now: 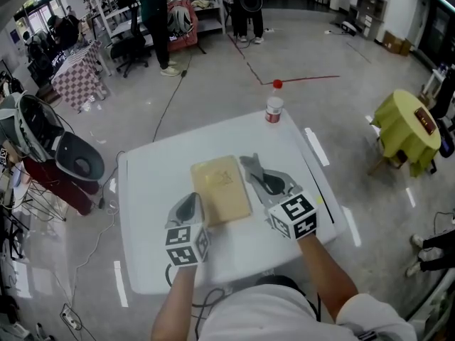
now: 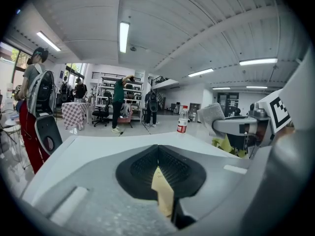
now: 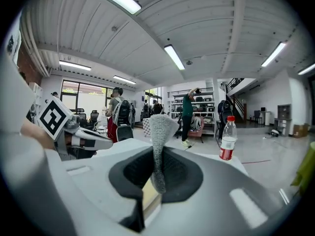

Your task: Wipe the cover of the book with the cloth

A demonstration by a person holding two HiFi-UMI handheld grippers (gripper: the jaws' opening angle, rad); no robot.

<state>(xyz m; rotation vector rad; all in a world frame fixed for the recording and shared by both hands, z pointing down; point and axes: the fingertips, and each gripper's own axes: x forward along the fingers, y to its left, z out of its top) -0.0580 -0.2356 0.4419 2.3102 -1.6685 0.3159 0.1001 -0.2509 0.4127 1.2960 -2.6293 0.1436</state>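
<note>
Likely trouble: the left tongs [image 1: 188, 206] are clamped only on the 7 o'clock corner of the book [image 1: 221, 189], so a firm drag could pivot it where it lies mid-tabletop [image 1: 163, 169]. The right tongs [image 1: 266, 182], shut around the grey cloth [image 1: 250, 165], sit at the book's 3 o'clock edge, seemingly off the cover.
</note>
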